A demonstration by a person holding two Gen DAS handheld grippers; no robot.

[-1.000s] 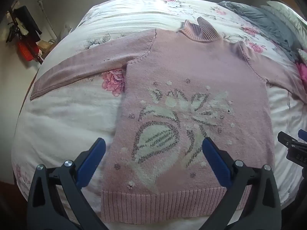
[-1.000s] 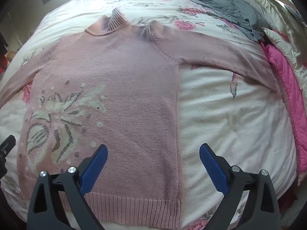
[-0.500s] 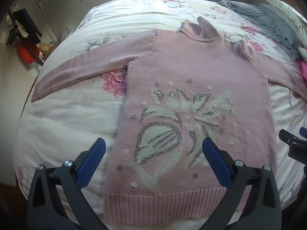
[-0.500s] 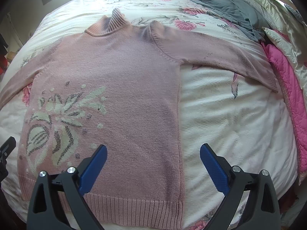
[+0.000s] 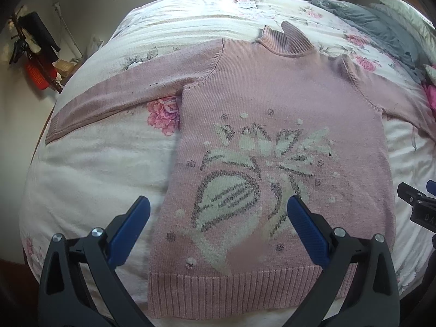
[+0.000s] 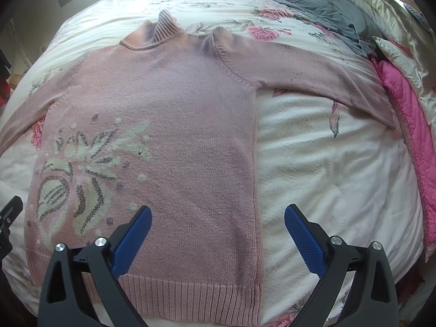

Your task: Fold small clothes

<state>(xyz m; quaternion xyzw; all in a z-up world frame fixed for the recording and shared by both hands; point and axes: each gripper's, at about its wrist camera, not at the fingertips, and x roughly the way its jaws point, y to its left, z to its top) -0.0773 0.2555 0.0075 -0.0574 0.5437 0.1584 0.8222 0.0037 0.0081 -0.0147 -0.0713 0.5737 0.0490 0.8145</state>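
Left wrist view shows the pink sweater (image 5: 278,125) flat on the bed (image 5: 95,163), both sleeves spread; left gripper (image 5: 216,215) and right gripper (image 6: 218,219) hang above the hem, jaws wide apart, empty. Risk: pinching one knit layer only, so the fold drags crooked

Almost nothing readable is showing. In the left wrist view, the black body of the right tool (image 5: 421,207), poking in at the right edge, is carrying faint raised letters that seem to begin "DA"; the rest is running out of view. The sweater's knitted motif is bearing no words.
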